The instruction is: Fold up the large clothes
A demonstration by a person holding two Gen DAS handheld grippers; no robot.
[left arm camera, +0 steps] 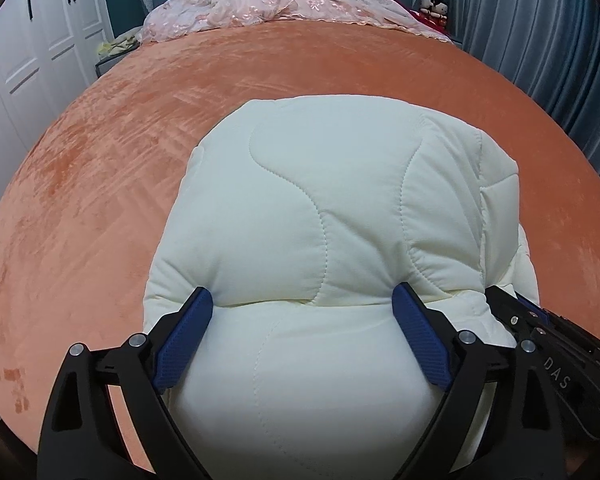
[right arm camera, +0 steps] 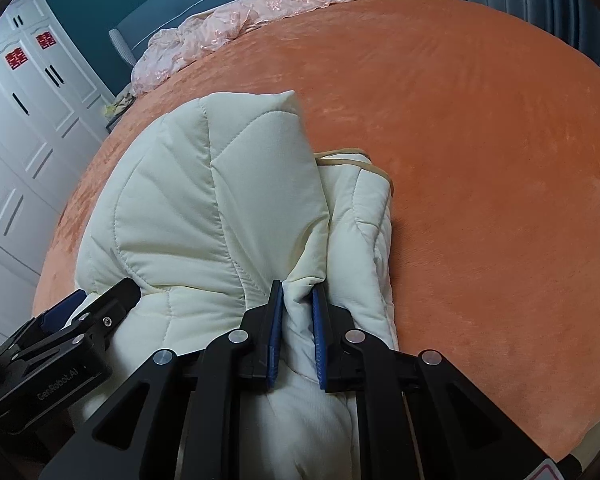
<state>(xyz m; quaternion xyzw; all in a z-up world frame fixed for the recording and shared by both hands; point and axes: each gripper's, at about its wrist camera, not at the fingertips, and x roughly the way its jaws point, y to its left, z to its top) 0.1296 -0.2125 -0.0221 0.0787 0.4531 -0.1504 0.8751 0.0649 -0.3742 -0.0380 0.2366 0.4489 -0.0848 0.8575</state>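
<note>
On the orange bed (left arm camera: 100,160), near its foot edge, lies the cream quilted coat (left arm camera: 320,200), already bundled into a thick stack. The left gripper (left arm camera: 302,304) stands wide open, its blue pads straddling the puffy fold without pinching it. Just beside it, the right gripper (right arm camera: 296,300) is nearly closed, nipping a ridge of the coat's fabric. That thin pinch looks risky: the slick padding could slide out, and the springy layers may pop open if the left one doesn't clamp.

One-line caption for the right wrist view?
Right gripper pinches a fold of the cream quilted coat on the orange bedspread.
</note>
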